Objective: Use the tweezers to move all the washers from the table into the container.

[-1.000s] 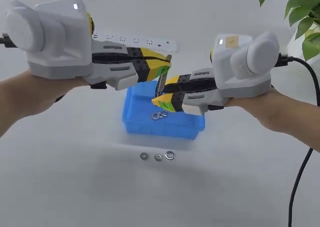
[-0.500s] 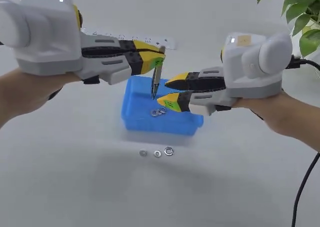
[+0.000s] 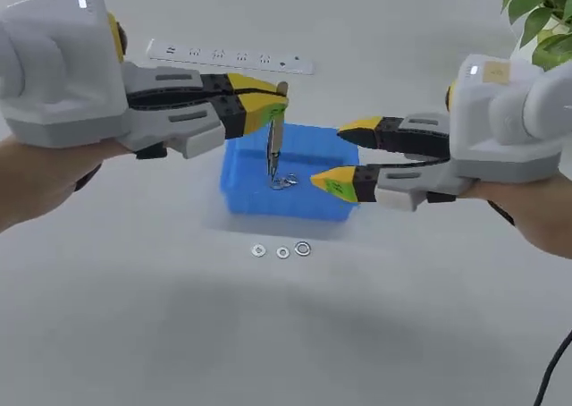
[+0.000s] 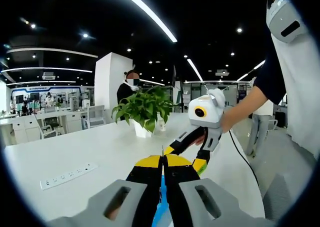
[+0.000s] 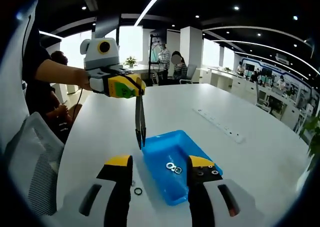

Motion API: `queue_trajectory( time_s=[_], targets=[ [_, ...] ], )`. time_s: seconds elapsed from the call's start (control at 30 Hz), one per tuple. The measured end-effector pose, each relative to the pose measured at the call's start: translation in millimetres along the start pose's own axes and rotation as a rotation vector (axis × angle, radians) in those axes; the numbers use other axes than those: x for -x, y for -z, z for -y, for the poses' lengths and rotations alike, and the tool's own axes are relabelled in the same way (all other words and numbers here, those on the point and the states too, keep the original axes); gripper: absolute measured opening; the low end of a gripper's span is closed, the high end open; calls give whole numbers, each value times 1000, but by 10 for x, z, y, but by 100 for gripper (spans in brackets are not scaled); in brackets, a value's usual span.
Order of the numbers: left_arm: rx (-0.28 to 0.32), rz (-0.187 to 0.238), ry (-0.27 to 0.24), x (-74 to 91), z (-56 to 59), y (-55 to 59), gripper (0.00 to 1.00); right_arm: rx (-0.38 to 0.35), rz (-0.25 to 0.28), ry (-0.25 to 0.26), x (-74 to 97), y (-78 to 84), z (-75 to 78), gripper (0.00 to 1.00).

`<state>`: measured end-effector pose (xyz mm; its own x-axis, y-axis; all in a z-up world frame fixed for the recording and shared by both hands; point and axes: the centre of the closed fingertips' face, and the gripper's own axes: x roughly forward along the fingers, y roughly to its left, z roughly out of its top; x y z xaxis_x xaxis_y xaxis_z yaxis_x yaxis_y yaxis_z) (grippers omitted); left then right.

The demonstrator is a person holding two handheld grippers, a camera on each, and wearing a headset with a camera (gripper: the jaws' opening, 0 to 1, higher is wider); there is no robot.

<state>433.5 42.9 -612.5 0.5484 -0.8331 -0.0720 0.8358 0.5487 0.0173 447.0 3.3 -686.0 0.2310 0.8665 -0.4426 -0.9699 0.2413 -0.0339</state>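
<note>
My left gripper (image 3: 281,99) is shut on the top of thin metal tweezers (image 3: 273,148), which hang point-down over the blue container (image 3: 239,184). Their tips sit just above a small cluster of washers (image 3: 285,182) inside it. Three more washers (image 3: 282,252) lie in a row on the white table in front of the container. My right gripper (image 3: 347,154) is open and holds nothing, to the right of the tweezers above the container's right side. In the right gripper view the tweezers (image 5: 140,121) hang from the left gripper (image 5: 135,88) beside the container (image 5: 161,150).
A white power strip (image 3: 232,59) lies behind the container. A potted plant (image 3: 539,17) stands at the back right. A black cable (image 3: 552,370) trails off the right gripper at the lower right. The white table (image 3: 179,334) stretches bare in front of the loose washers.
My right gripper has opened and drawn back to the right, away from the tweezers. The left gripper still holds the tweezers, whose tips have come down towards the washers in the container.
</note>
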Motion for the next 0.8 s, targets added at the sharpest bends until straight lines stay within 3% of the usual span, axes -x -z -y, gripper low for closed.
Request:
queue_trajectory(
  time_s=[0.33, 0.47, 0.63, 0.8],
  targets=[
    [53, -31, 7, 117, 169, 239, 4, -37, 1, -25, 224, 154, -336, 51],
    [60, -47, 21, 112, 246, 302, 4, -61, -20, -44, 317, 313, -466, 54],
    [66, -58, 30, 113, 281, 390, 4, -97, -54, -40, 389, 526, -587, 58],
    [76, -76, 29, 120, 267, 524, 4, -137, -47, -44, 397, 573, -699, 58]
  ],
)
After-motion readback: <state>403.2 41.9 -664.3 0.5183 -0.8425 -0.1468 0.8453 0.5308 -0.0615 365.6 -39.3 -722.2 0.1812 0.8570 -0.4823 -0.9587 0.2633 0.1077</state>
